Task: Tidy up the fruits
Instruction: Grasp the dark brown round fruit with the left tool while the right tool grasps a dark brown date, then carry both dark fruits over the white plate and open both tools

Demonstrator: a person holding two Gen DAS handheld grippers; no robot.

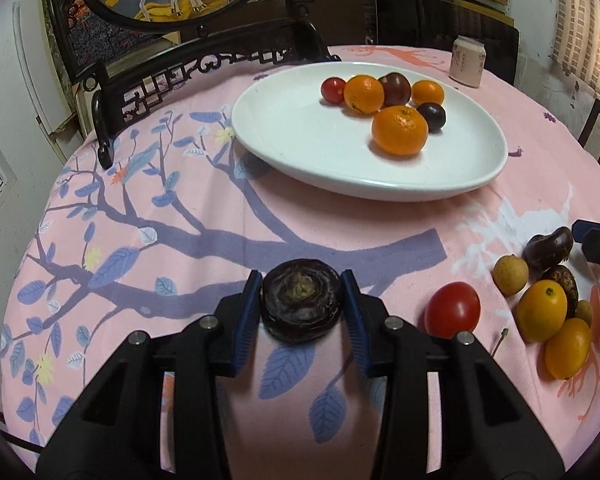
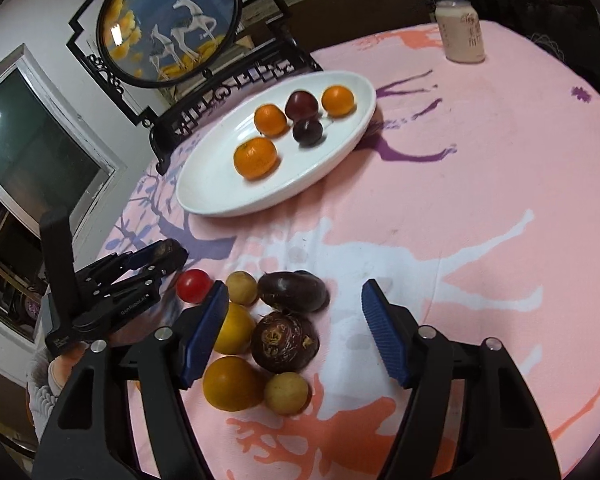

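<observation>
On the plate, six fruits; left tool pinching a chestnut, right tool spread over seven loose fruits at worktop's 5 o'clock.

A matt pink printed cloth covers the surface. The white plate looks like smooth, glossy ceramic. The oranges have dimpled, slightly shiny peel; the red tomato is smooth and glossy. The dark water chestnut looks rough and dull. The left tongs are matt black plastic with ribbed blue pads and metal pins.
</observation>
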